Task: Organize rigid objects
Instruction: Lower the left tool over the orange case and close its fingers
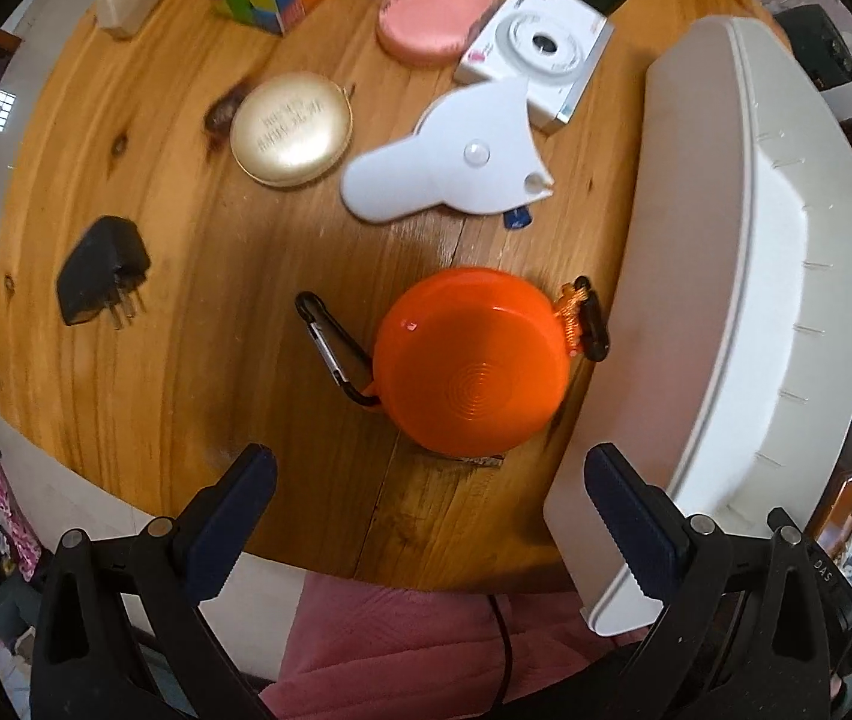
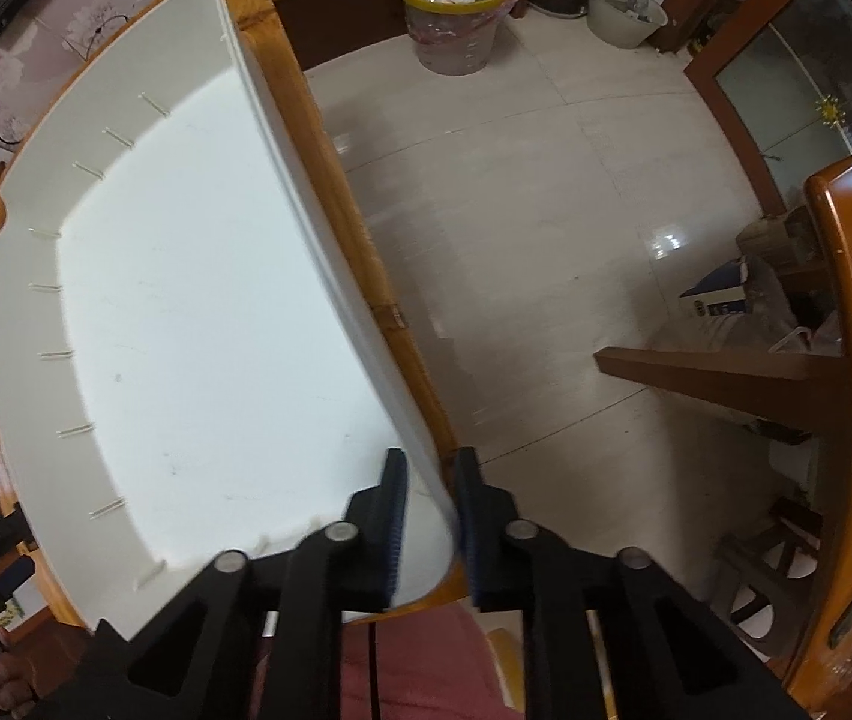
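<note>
White bin (image 2: 198, 312) wall pinched in closed right gripper (image 2: 431, 480), lower centre. Left gripper (image 1: 426, 492) open above orange case (image 1: 471, 360).

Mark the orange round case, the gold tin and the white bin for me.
orange round case (image 1: 468, 363): left wrist view, centre of its lid.
gold tin (image 1: 291, 129): left wrist view, middle of its embossed top.
white bin (image 2: 198, 300): right wrist view, bare inside floor.

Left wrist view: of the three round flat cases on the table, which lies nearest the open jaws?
The orange case with carabiners, just ahead of the jaws; the gold one and pink one lie farther back.
</note>
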